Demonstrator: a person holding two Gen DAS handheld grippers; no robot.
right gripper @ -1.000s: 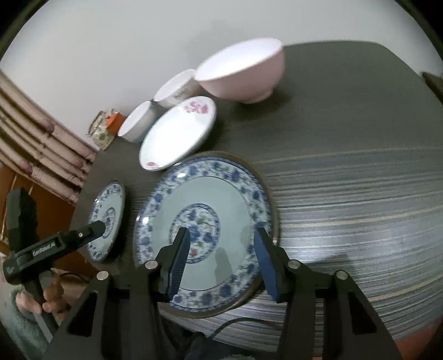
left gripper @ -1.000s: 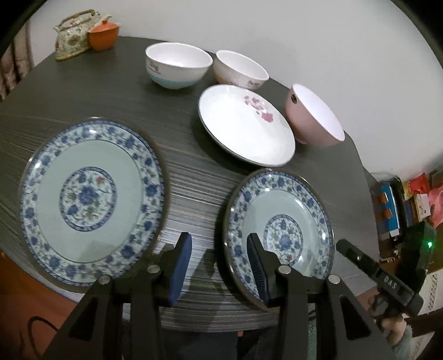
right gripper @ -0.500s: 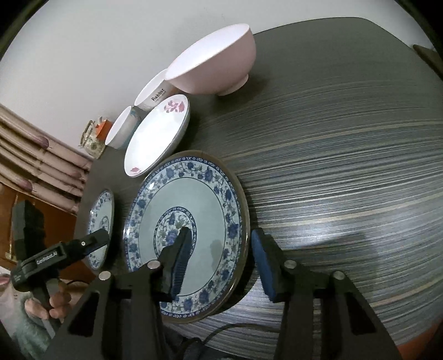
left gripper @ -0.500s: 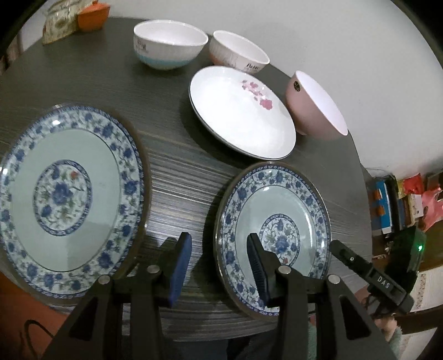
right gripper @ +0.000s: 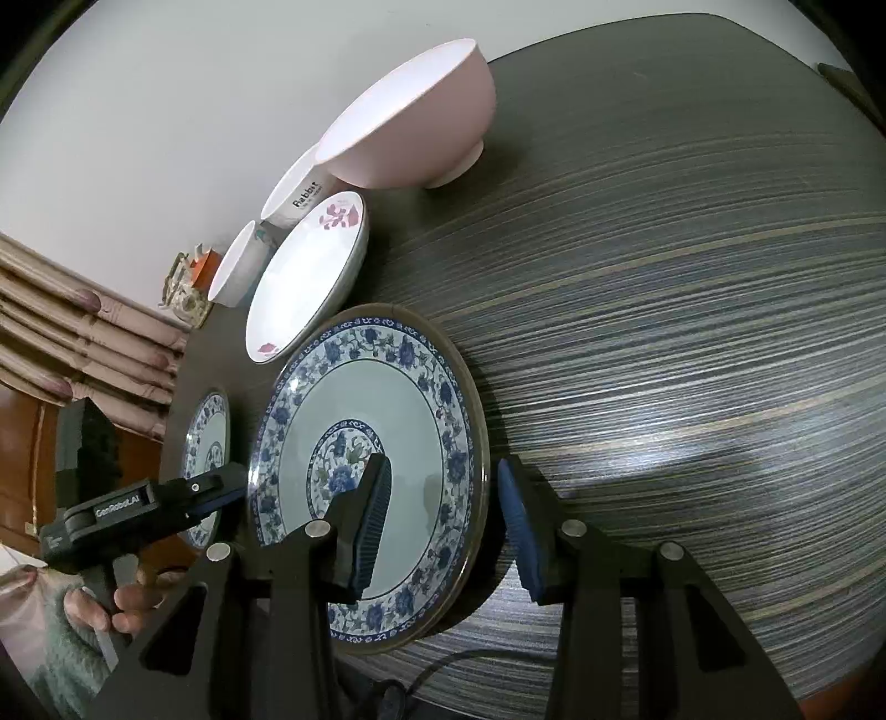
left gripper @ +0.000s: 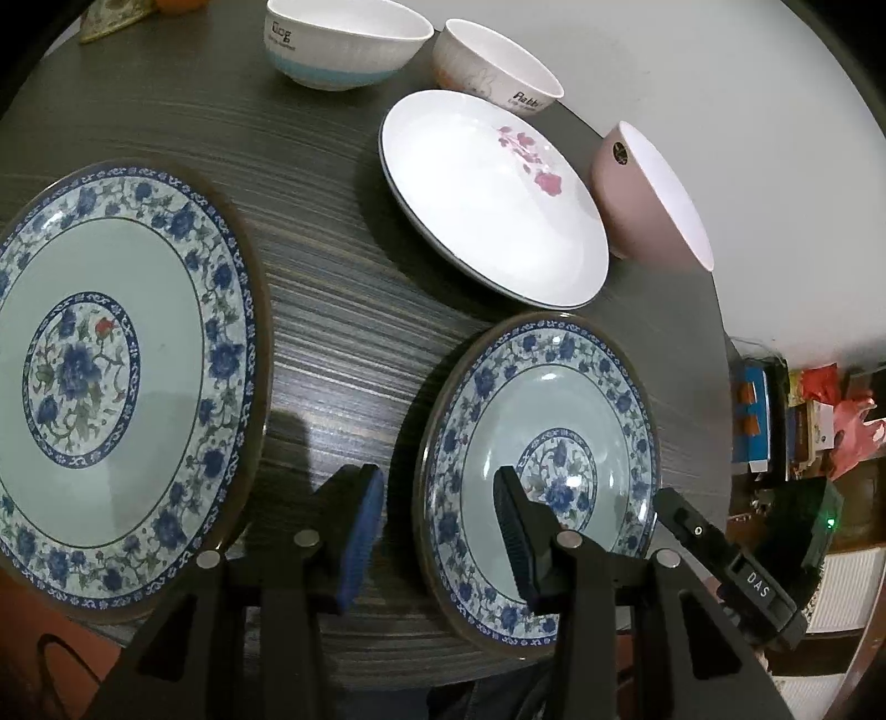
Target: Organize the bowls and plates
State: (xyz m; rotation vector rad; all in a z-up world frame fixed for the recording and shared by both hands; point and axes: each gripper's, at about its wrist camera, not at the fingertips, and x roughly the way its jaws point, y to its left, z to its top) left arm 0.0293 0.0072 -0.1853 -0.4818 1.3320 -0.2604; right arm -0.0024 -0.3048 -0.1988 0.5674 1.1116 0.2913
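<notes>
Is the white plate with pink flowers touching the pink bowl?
Cannot tell. In the left wrist view the white plate with pink flowers has its rim overlapping the pink bowl; the right wrist view shows no plain gap or contact either.

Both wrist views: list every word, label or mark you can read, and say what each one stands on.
"Rabbit": white bowl, on its side; smaller print under it is too small to read.
"Dog", as far as it reads: blue-bottomed bowl; the line beneath is blurred.
"DAS": right gripper body, in the left wrist view.
"GenRobot.AI": left gripper body, in the right wrist view.
Round dark sticker: pink bowl; unreadable.
</notes>
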